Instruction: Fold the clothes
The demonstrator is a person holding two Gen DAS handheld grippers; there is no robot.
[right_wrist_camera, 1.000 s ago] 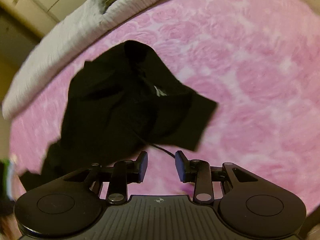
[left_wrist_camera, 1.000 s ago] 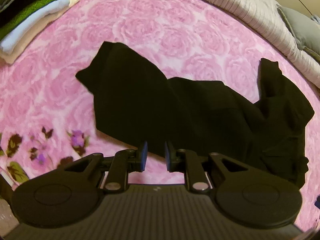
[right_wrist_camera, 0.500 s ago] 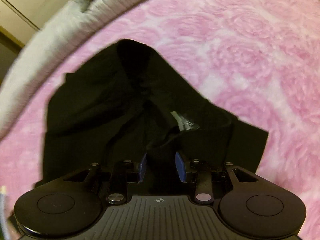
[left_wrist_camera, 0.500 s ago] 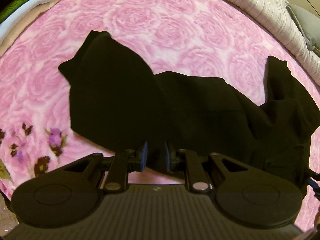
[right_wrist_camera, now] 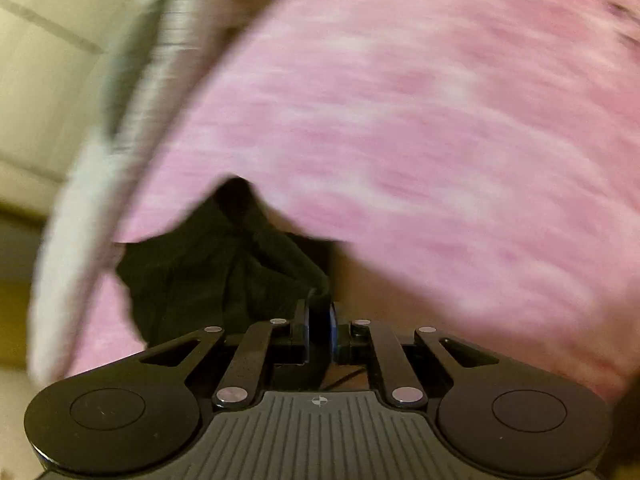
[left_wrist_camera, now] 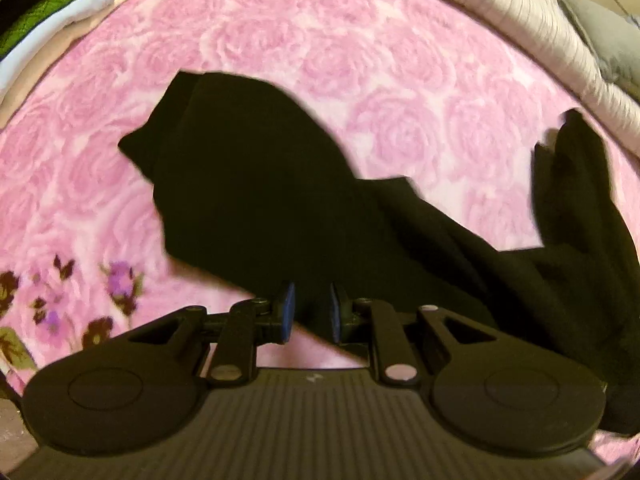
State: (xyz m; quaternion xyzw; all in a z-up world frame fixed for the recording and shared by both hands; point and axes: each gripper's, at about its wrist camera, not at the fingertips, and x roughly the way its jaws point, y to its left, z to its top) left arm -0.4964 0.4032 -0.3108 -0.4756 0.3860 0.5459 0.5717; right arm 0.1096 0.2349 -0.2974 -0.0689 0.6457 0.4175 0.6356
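A black garment [left_wrist_camera: 256, 200] lies crumpled on a pink rose-patterned blanket [left_wrist_camera: 320, 40]. In the left wrist view my left gripper [left_wrist_camera: 310, 312] is open, its blue pads a little apart over the garment's near edge. The garment's right part [left_wrist_camera: 580, 208] rises in folds. In the right wrist view, which is blurred, my right gripper [right_wrist_camera: 319, 320] is shut on the black garment [right_wrist_camera: 224, 272], which bunches up just ahead of the fingers.
A stack of folded clothes [left_wrist_camera: 52, 20], green, white and cream, sits at the far left. A ribbed white bedcover [left_wrist_camera: 500, 4] and a grey pillow [left_wrist_camera: 608, 40] lie along the far right. Flower prints [left_wrist_camera: 116, 284] mark the blanket's near left.
My right gripper has closed on the black garment and is moving fast, blurring its view. The garment's right part has lifted and stretched. My left gripper has shifted slightly and stayed open.
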